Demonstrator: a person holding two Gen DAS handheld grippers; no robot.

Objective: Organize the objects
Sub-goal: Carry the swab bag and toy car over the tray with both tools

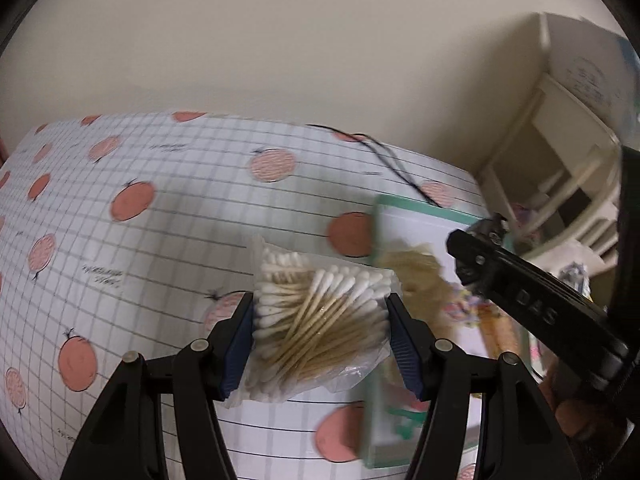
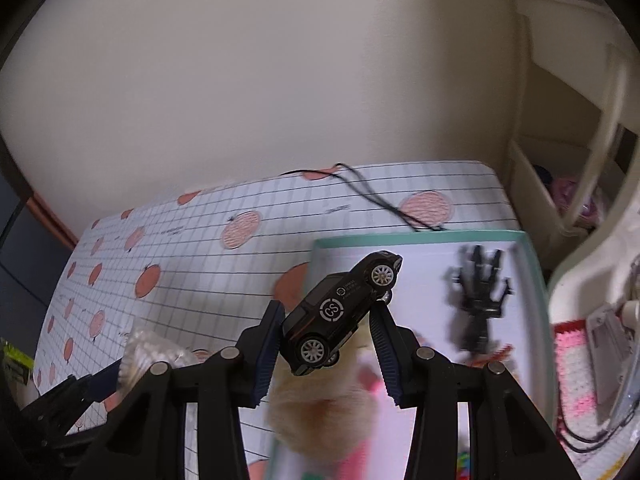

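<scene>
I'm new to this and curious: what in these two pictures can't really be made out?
- Left wrist view: tray contents, blurred and partly behind the bag of cotton swabs.
- Right wrist view: fluffy thing below the toy car, blurred.
- Both views: shelf contents, cut off at the edge.

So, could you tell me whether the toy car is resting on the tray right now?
No, the toy car is held tilted between the right gripper fingers, above the tray.

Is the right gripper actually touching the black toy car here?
Touching. The right wrist view shows the right gripper with both finger pads pressed against the black toy car, which hangs tilted between them above the green-rimmed tray.
</scene>
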